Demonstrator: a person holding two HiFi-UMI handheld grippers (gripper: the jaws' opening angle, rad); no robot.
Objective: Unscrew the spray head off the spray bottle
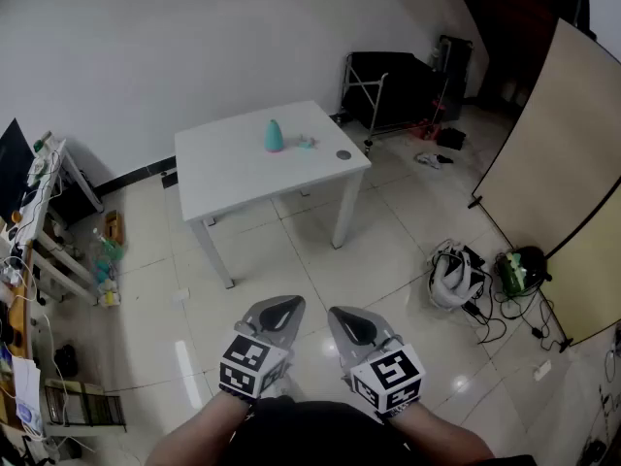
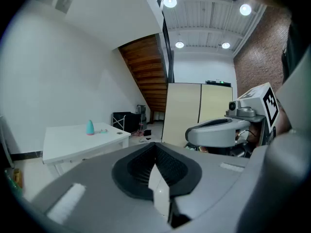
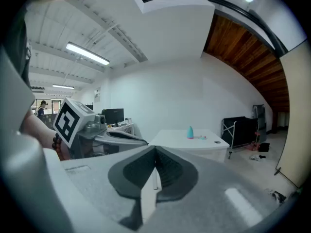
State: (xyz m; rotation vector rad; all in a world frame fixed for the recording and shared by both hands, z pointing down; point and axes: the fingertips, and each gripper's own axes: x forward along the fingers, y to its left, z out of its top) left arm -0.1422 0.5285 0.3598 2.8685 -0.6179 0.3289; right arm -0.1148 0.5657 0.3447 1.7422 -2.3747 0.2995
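Observation:
A teal cone-shaped spray bottle (image 1: 274,135) stands on the white table (image 1: 233,173), with a small teal spray head piece (image 1: 308,143) lying just to its right. The bottle also shows far off in the left gripper view (image 2: 90,127) and in the right gripper view (image 3: 190,132). Both grippers are held close to the person's body, well short of the table. My left gripper (image 1: 283,308) is shut with nothing between its pads. My right gripper (image 1: 346,323) is also shut and empty. They sit side by side above the floor tiles.
A small dark round object (image 1: 343,154) lies near the table's right edge. Cluttered shelving (image 1: 39,221) lines the left wall. A black cart (image 1: 388,90) stands behind the table. Bags and cables (image 1: 485,275) lie on the floor beside a leaning beige panel (image 1: 548,153).

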